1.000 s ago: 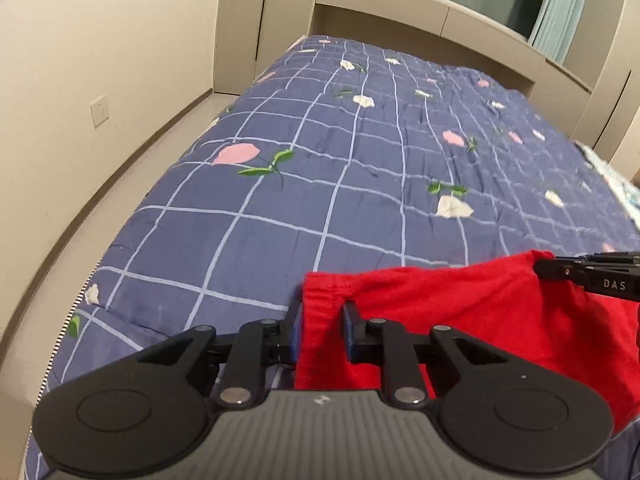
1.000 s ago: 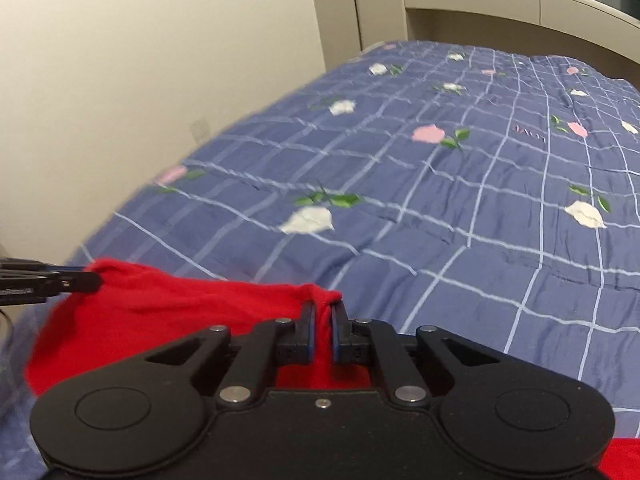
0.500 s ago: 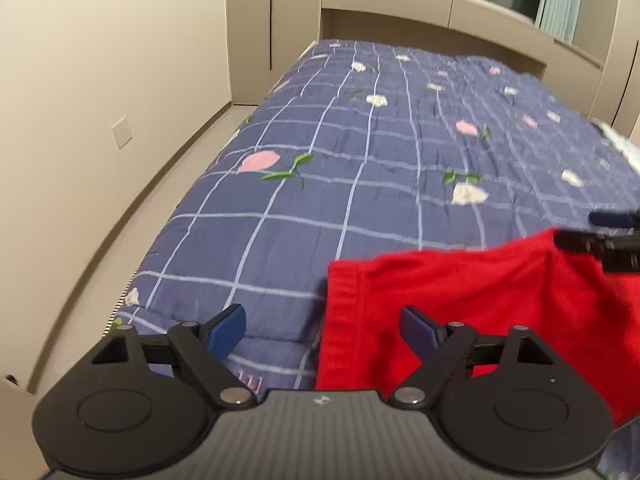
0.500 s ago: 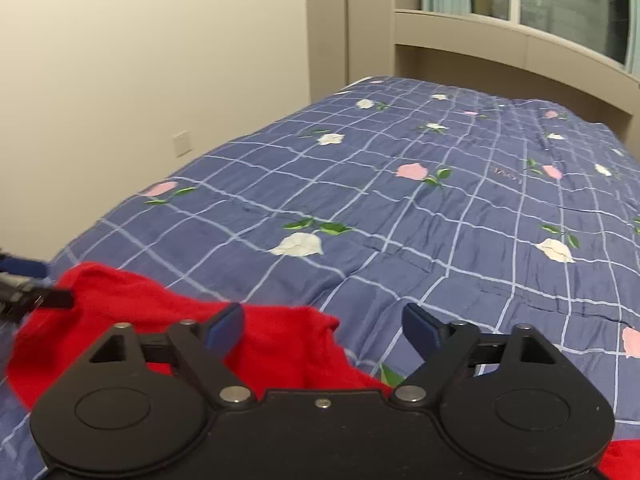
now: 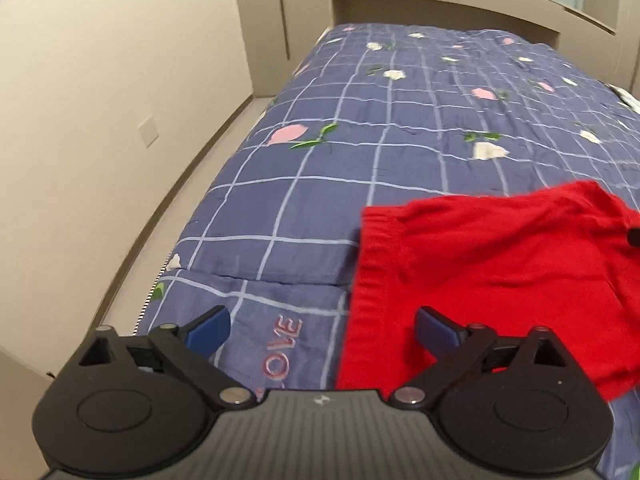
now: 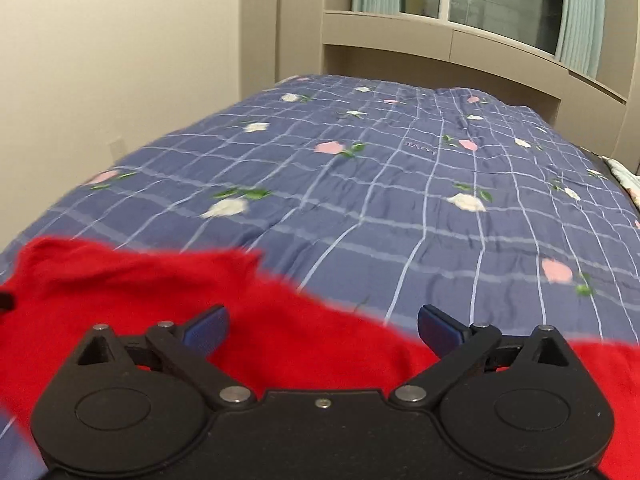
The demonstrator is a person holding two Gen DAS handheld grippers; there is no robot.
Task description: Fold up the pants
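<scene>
The red knit pants (image 5: 492,272) lie flat on the blue checked quilt with pink and white flowers (image 5: 360,168) that covers the bed, at its near end. The left tongs (image 5: 322,330) are spread wide and hold nothing, with the ribbed waistband edge (image 5: 370,280) showing between their 2 blue pads. The right tongs (image 6: 322,326) are also spread wide and empty above the red cloth (image 6: 280,340). Beige walls (image 5: 100,100) border the bed.

Home bedroom, quilted bed (image 5: 400,168), curtained window (image 6: 472,0)
</scene>
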